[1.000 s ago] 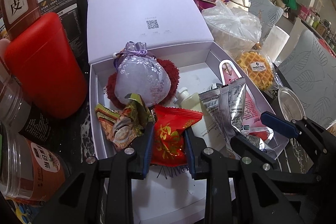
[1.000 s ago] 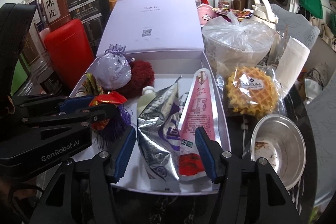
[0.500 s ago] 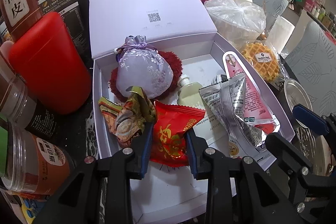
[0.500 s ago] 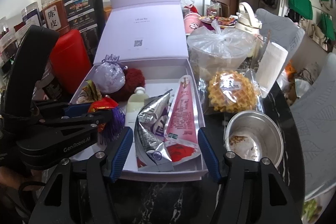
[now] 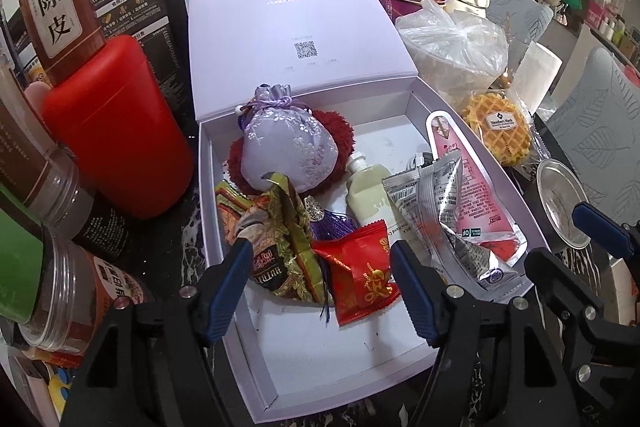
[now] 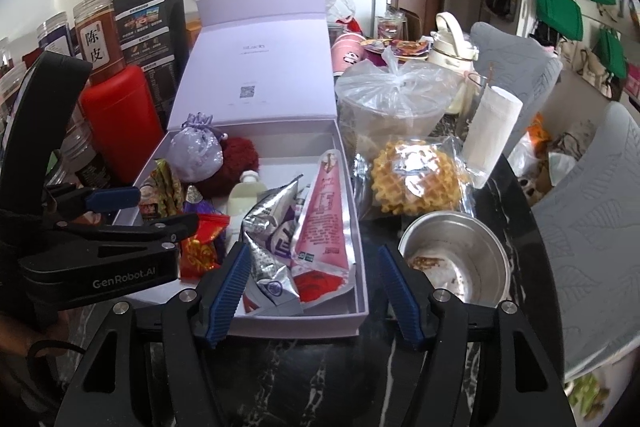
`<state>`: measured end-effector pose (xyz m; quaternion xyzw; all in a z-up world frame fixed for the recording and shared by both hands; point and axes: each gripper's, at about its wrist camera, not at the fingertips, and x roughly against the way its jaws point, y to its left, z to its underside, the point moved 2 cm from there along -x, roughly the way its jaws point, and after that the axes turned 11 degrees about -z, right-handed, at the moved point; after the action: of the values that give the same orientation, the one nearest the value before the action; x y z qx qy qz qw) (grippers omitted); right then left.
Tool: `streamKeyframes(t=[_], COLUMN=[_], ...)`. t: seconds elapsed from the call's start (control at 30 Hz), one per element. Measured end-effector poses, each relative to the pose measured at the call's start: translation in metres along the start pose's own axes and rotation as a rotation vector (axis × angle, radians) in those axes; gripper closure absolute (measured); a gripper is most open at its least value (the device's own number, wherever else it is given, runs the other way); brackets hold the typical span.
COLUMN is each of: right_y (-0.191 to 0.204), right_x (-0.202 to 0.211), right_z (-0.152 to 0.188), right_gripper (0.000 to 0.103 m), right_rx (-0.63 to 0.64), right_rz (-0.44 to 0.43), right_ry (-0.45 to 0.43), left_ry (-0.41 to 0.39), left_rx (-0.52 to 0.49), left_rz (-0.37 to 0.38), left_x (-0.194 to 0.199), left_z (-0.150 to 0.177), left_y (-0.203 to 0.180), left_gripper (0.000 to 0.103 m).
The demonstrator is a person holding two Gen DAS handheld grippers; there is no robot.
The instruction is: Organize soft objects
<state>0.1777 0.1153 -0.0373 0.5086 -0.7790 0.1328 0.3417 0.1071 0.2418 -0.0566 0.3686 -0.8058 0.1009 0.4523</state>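
An open lilac box [image 5: 224,307] holds a lilac drawstring pouch [image 5: 288,143] on a dark red fluffy piece [image 5: 340,131], a gold-green packet [image 5: 280,247], a red snack packet [image 5: 360,279], a cream bottle [image 5: 368,195], a silver packet [image 5: 432,211] and a pink sachet [image 5: 472,195]. My left gripper [image 5: 318,259] hangs over the box's near end. Its jaws are opening, and the red packet lies loose between them, touched by neither pad. My right gripper [image 6: 313,259] stands open before the box's front wall [image 6: 304,323], near the silver packet [image 6: 268,239], holding nothing.
A red canister [image 5: 116,131] and several jars crowd the box's left side. To its right lie a wrapped waffle [image 6: 416,179], a steel bowl [image 6: 456,259], a tied plastic bag [image 6: 392,95] and a paper-wrapped glass [image 6: 492,131]. Grey chair backs stand at the far right.
My left jaws were shut on the red packet and have now spread wide, leaving it lying in the box. The right gripper has drawn back and up from the box.
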Motion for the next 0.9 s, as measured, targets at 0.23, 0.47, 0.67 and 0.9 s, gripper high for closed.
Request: streamKeyframes(t=[0.23,0.47,0.67,0.9], right_y=[0.004,0.015,0.027,0.038], right_x=[0.002,0.020,0.044,0.074], right_z=[-0.003,-0.020,-0.036,-0.046], right_gripper=[0.037,0.037,0.035,0.034], right_rx=[0.004,0.033,0.053,0.066], right_rz=[-0.008,-0.015,-0.013,-0.015], right_ry=[-0.005,-0.055,-0.112,-0.168], left_ry=[-0.031,-0.129,-0.193,-0.265], left_rx=[0.006,0.006,0.028,0.050], left_rz=[-0.024,-0.054,-0.056,-0.056], left_x=[0.014,0.049,0.081,0.121], left_z=[-0.004,-0.013,-0.023,-0.026], left_y=[0.007,0.018,0.032,0.043], left_gripper=[0.032,0.033,0.032,0.032])
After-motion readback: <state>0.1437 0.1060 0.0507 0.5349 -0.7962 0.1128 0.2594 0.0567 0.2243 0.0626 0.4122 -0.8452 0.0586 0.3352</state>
